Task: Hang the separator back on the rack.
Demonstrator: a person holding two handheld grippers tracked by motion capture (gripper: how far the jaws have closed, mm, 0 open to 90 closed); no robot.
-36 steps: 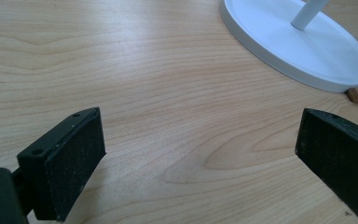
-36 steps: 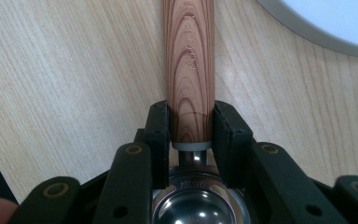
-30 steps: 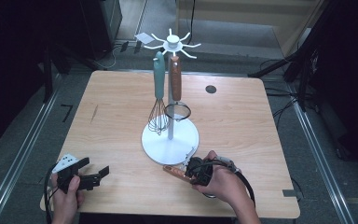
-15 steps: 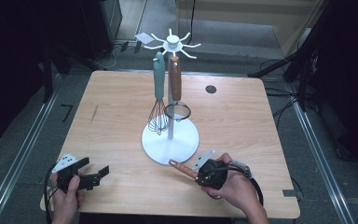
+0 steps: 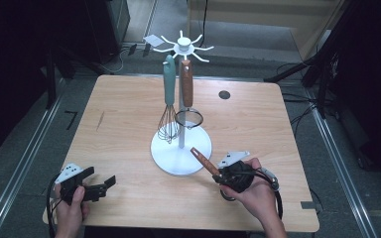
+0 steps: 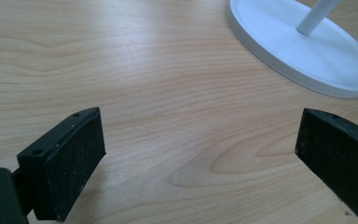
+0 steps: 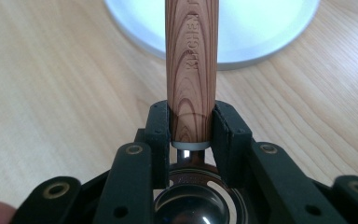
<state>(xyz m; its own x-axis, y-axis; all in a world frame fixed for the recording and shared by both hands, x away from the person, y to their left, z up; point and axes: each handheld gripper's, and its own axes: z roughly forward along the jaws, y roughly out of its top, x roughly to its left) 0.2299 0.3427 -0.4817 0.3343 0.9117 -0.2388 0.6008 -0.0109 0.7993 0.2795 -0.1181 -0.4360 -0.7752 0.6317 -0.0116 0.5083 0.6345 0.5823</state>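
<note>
Right tongs (image 5: 222, 174): seen in the high view at the near right of the worktop (image 5: 119, 124), carried in the person's right hand (image 5: 250, 191). They are clenched on a wooden-handled utensil (image 5: 204, 160). In the right gripper view the two black jaws are pressed against either side of the handle's lower end, just above a pale collar and a metal bowl-shaped head that is partly hidden by the gripper body. The handle is pointed away from the hand, its free end held over the near rim of the stand's base (image 5: 181, 151). Lettering is pressed into the wood; it is not fully readable.

Left tongs (image 5: 110, 181): held in the left hand (image 5: 70, 213) at the near left of the worktop, released, the jaws set wide apart with bare wood between them.

White utensil stand (image 5: 183, 47): placed at mid-worktop, upright. A teal-handled whisk (image 5: 168, 99) and a brown-handled strainer (image 5: 187, 99) are hung from its top hooks, side by side.

A small dark disc (image 5: 224, 94) is set into the far right of the worktop.
</note>
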